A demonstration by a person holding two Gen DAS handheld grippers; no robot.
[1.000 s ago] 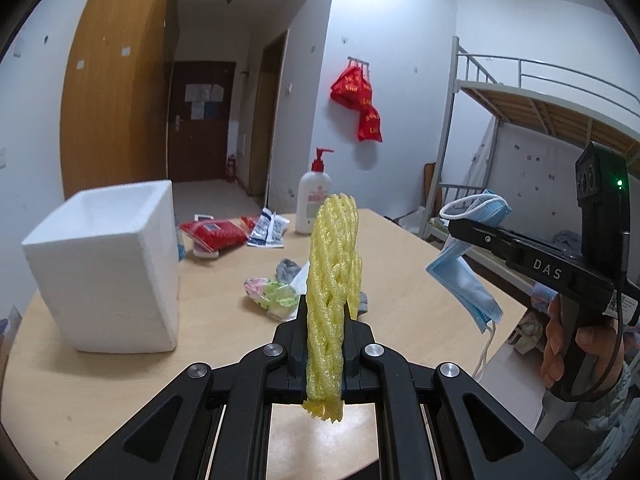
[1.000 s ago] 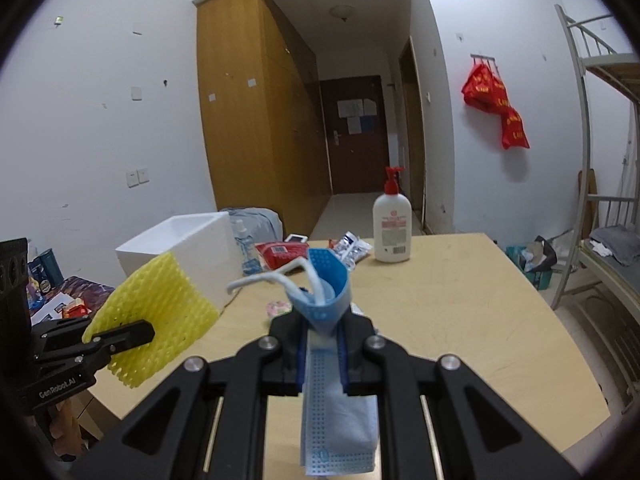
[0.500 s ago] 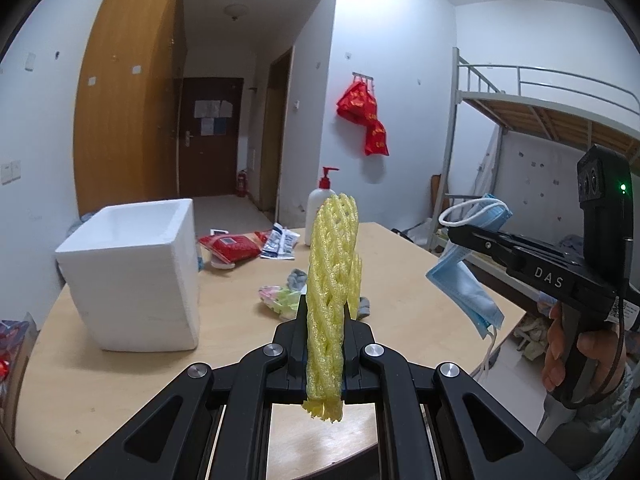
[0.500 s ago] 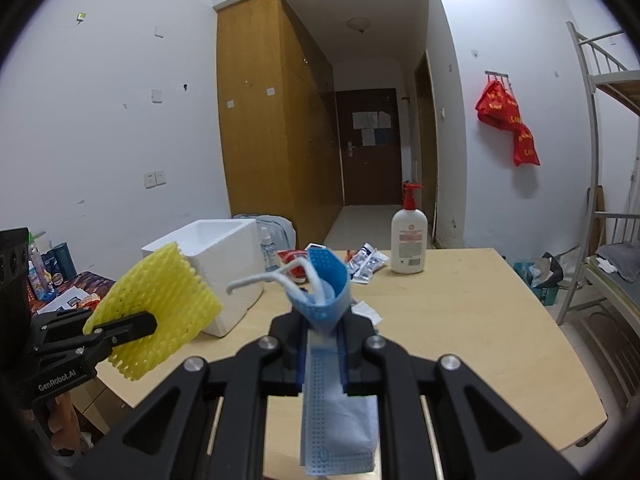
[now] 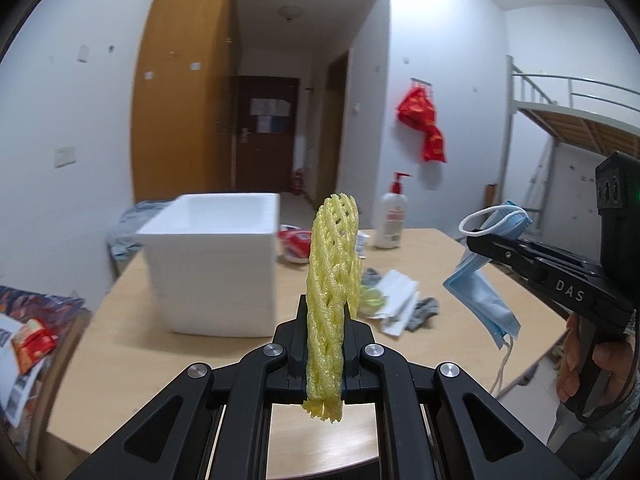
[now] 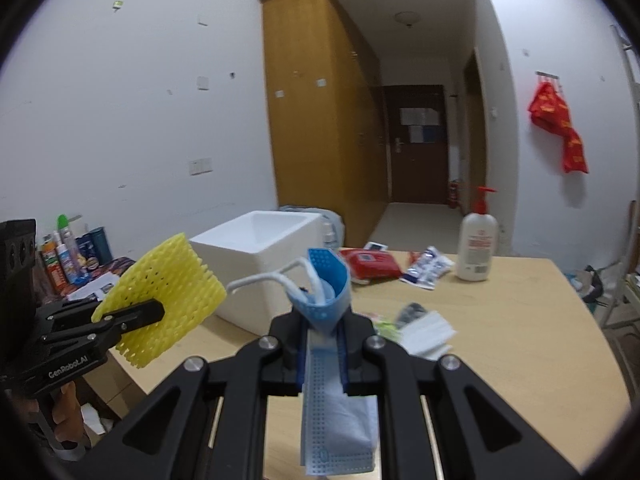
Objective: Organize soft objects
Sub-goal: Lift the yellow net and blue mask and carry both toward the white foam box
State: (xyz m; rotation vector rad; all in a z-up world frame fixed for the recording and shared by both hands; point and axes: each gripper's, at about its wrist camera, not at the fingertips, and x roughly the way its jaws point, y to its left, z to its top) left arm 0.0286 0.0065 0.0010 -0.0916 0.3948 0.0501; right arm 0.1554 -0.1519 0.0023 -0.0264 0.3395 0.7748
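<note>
My left gripper [image 5: 325,320] is shut on a yellow foam fruit net [image 5: 330,280], held upright above the near edge of the table; it also shows in the right wrist view [image 6: 168,300]. My right gripper [image 6: 323,322] is shut on a blue face mask [image 6: 332,412], which hangs from it in the left wrist view [image 5: 484,300]. A white foam box [image 5: 218,268], open at the top, stands on the wooden table [image 5: 132,352] ahead and left of both grippers. A white folded mask [image 6: 426,330], a grey cloth [image 5: 424,312] and a greenish item lie loose mid-table.
A pump bottle [image 6: 478,246], a red packet [image 6: 372,264] and a wipes packet [image 6: 426,268] sit at the table's far side. A cluttered side table with bottles [image 6: 68,252] stands left. A bunk bed [image 5: 580,128] is right.
Both grippers have pulled back and turned left, still holding their items. The foam box now sits nearer the middle of both views.
</note>
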